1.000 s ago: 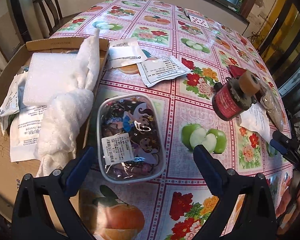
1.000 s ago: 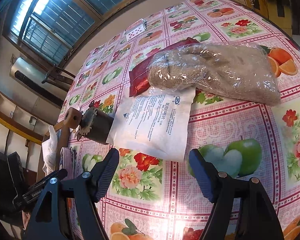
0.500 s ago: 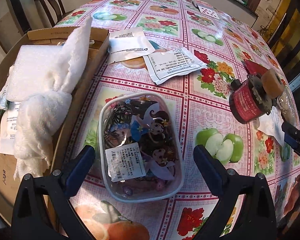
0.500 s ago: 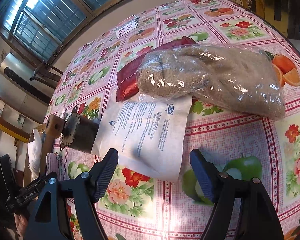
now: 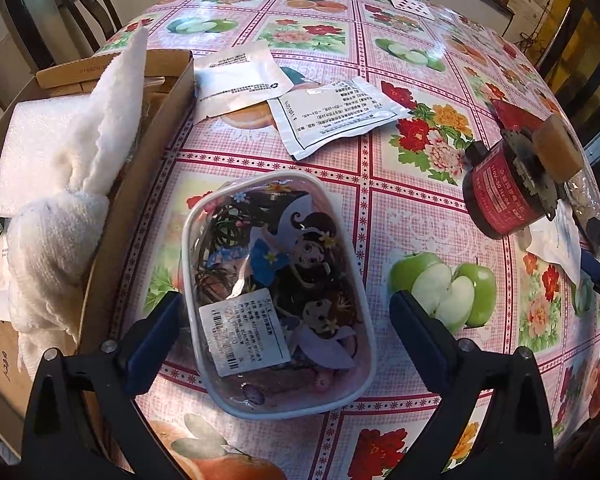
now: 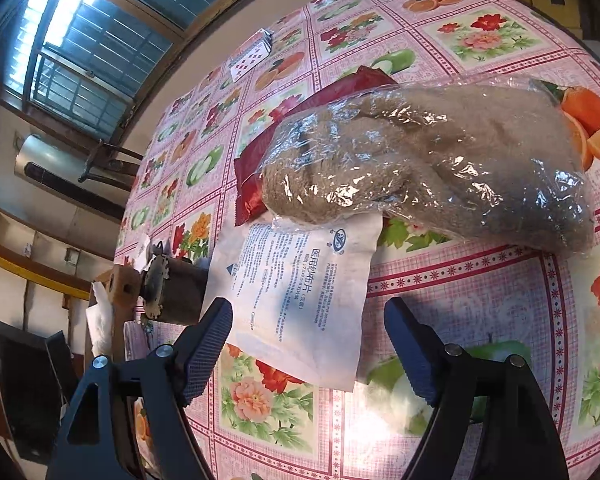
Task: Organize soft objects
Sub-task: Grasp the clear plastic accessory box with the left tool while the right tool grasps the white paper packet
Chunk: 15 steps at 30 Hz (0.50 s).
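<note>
My left hand-held gripper (image 5: 282, 318), wide and empty, straddles the clear pouch (image 5: 276, 292) lying lengthwise on the desk (image 5: 400, 216); right hand-held gripper (image 6: 308, 344), also wide, faces the gauze packet (image 6: 300, 300).

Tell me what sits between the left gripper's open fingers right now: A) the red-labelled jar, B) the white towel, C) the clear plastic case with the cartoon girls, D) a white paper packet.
C: in the left wrist view the left gripper is open with the clear plastic case lying between its fingers on the table, the white towel off in the cardboard box.
</note>
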Motion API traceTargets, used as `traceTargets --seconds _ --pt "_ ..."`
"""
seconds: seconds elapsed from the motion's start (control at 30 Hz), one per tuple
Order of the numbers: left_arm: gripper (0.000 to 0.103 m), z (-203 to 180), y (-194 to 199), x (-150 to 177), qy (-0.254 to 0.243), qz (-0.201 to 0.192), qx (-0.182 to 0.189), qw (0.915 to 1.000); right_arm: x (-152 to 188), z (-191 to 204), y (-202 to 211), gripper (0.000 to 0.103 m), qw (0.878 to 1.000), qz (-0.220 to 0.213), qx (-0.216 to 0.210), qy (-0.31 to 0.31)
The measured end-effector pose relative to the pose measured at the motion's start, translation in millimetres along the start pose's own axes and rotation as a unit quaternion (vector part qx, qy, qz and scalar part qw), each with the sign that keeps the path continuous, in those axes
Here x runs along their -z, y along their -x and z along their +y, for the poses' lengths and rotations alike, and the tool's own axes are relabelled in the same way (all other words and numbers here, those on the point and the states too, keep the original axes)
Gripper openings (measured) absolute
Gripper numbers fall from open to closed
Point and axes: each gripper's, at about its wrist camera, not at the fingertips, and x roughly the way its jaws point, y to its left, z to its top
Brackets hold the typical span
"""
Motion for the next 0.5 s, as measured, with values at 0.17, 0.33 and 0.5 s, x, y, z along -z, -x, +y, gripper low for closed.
traceTargets --seconds 0.17,0.33,0.5 --pt "0.103 -6 -2 0 -0.011 0.000 -0.010 0.9999 0 15 -10 0.080 1.000 0.011 -0.003 0.020" --pt "0.102 -12 -1 2 -0.023 0.000 -0.012 0.9997 4 39 -21 0.044 0.992 0.013 0.090 0.084" --pt "0.089 -17 3 4 -0.036 -0.008 -0.004 0.9993 3 30 -17 0.016 0.989 0.009 0.115 0.088"
